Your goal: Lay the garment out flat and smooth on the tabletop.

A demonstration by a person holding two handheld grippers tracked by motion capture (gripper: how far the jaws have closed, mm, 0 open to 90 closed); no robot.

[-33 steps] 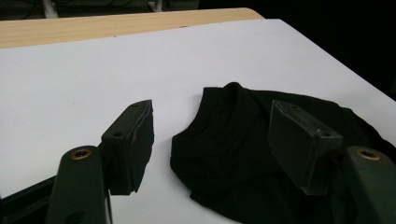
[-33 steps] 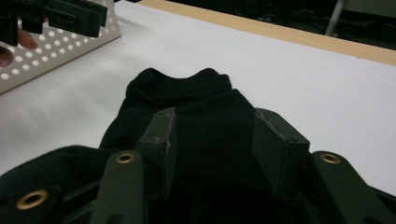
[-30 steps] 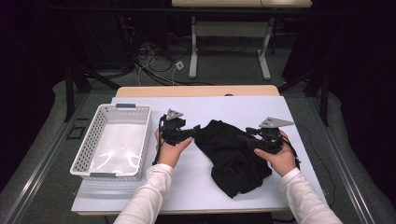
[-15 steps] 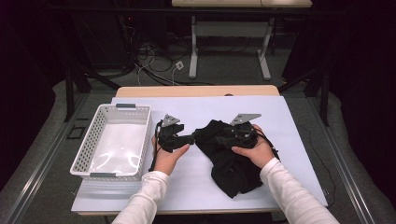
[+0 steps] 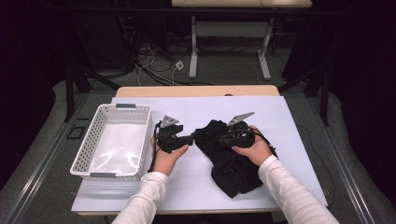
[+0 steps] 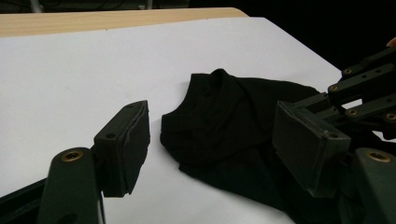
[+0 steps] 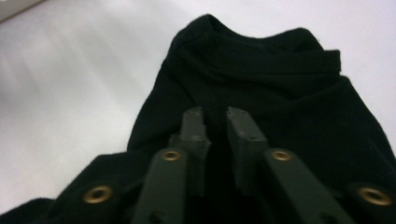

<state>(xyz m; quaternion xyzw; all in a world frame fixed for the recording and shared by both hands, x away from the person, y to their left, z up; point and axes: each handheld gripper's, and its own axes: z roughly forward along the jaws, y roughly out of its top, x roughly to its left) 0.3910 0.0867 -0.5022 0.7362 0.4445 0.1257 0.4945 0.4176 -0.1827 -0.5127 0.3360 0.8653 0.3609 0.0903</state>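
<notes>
The right gripper (image 7: 215, 116) has its fingers (image 7: 194, 126) drawn nearly together over the black garment (image 7: 261, 93), a narrow gap left between the pads; a fold of cloth may be pinched there, though black on black makes it hard to be sure. The left gripper (image 6: 212, 140) has its fingers (image 6: 126, 144) spread wide and holds nothing, aimed at the near edge of the same garment (image 6: 219, 116), whose rounded collar-like hem faces it. From the high view, the garment (image 5: 231, 161) lies crumpled on the white sheet covering the counter (image 5: 201, 186), right of centre, with the right gripper (image 5: 224, 137) on its upper part and the left gripper (image 5: 189, 138) just beside its left edge. The white basket (image 5: 93, 140) sits on the counter's left side, well apart from the cloth. The step in hand looks like taking a two-point hold to spread or fold the garment. To do it well, the left fingers should slide low along the sheet so the lower pad goes under the hem, and close on a single layer near the collar rather than a bunched wad. The right should keep its pinch firm while the left bites. Then both should pull apart evenly, keeping the fabric taut so that it doesn't sag.
</notes>
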